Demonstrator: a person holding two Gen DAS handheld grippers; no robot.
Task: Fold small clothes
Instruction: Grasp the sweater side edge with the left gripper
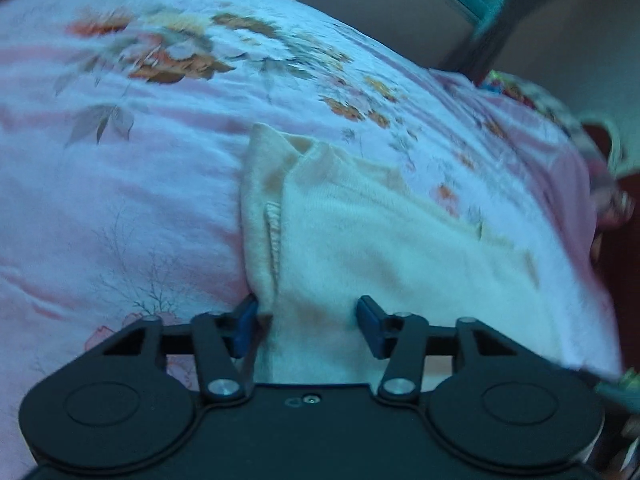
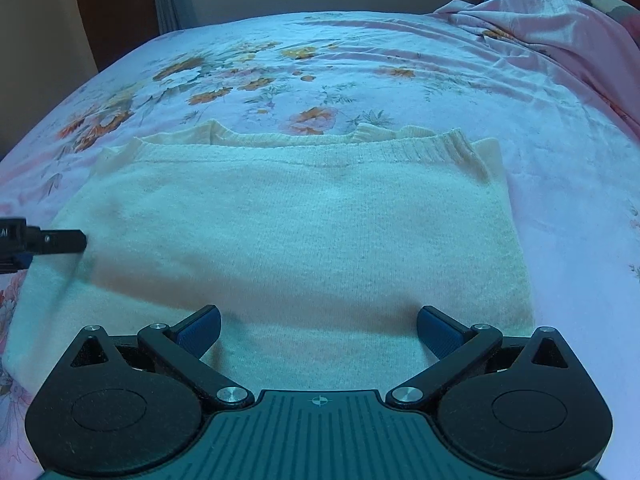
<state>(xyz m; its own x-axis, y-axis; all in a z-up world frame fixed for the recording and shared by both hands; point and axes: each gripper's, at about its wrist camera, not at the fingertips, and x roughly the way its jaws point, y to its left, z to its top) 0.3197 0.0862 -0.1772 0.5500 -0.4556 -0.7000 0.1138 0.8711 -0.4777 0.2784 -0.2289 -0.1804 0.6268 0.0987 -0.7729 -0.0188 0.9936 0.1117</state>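
A cream knitted sweater lies partly folded on the floral bedsheet, its ribbed hem toward the far side. My right gripper is open, low over the sweater's near edge, with cloth between its blue pads. In the left wrist view the sweater runs away from my left gripper, which is open with a bunched edge of the sweater between its fingers; the left pad touches the fold. The left gripper's tip shows at the sweater's left edge in the right wrist view.
A rumpled pink blanket is heaped at the bed's far right. A dark wooden door and wall stand beyond the bed. The bed's edge drops off at the right of the left wrist view.
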